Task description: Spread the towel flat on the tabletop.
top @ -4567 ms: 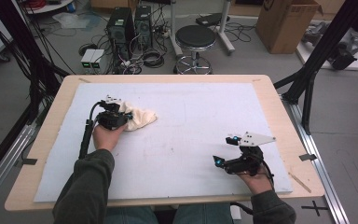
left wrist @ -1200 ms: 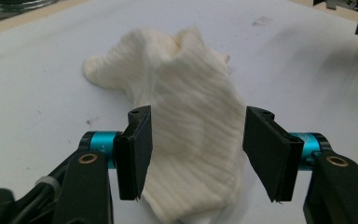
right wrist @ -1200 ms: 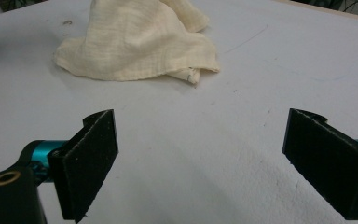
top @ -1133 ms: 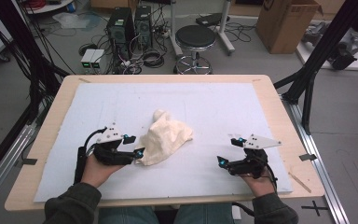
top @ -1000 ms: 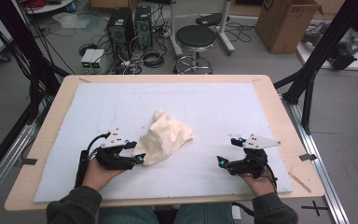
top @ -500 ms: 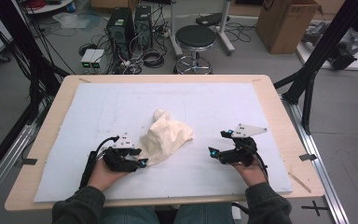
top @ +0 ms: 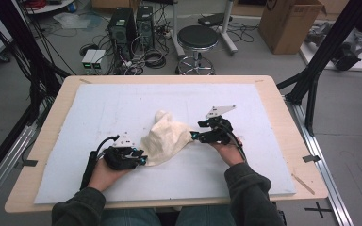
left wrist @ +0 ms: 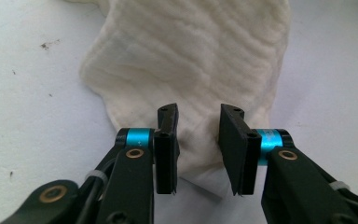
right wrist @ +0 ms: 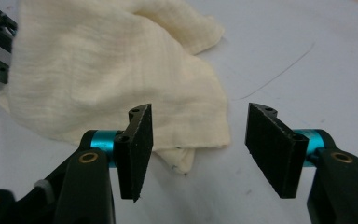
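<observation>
White foam mat point(top: 99, 113) on wooden table point(top: 283, 108); cream cloth point(top: 167, 139) bunched mid-mat. Left gripper point(left wrist: 198, 140) closing on near corner, cloth between jaws, not yet pinched. Right gripper point(right wrist: 196, 140) closing, still released, at opposite corner. Next: pinch both corners, spread.

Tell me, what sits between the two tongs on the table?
A crumpled cream cloth lies between the left tongs and right tongs, on the white mat, in the high view.
</observation>
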Action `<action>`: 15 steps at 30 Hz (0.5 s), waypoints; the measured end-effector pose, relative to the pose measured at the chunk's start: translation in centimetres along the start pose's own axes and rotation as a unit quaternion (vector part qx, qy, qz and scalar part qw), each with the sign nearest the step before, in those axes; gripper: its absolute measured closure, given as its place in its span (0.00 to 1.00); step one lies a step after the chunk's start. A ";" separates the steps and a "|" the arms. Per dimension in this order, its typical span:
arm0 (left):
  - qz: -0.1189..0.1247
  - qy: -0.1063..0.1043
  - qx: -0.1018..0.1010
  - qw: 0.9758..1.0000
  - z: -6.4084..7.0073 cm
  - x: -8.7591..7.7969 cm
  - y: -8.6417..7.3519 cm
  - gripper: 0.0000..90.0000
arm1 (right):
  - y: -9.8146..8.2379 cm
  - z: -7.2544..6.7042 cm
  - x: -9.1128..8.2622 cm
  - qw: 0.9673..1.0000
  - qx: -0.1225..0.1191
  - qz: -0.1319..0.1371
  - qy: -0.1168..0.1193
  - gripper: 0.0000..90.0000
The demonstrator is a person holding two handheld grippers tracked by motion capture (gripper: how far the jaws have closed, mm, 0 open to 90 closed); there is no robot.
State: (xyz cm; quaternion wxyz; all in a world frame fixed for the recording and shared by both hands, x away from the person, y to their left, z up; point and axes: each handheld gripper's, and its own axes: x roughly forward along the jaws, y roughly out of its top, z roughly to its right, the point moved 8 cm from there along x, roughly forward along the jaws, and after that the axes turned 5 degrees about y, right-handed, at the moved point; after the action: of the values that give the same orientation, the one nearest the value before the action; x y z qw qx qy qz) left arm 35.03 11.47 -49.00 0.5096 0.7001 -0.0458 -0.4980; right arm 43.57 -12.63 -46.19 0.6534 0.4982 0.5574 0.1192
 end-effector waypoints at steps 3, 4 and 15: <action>0.000 0.003 0.000 1.000 -0.1 0.0 0.0 0.78 | -0.1 0.1 0.9 1.000 0.003 -0.009 0.005 0.48; 0.000 0.003 0.001 1.000 -0.1 0.0 0.0 0.78 | -0.3 0.2 1.4 1.000 0.005 -0.017 0.008 0.50; 0.002 0.006 -0.001 1.000 -0.2 0.1 0.0 0.84 | -1.3 0.1 3.1 0.998 0.016 -0.042 0.045 0.82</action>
State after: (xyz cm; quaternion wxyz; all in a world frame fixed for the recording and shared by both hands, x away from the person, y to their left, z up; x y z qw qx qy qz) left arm 35.20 11.58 -49.08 0.5111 0.7027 -0.0433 -0.4930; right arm 44.27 -11.06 -49.12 0.6240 0.4788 0.6085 0.1051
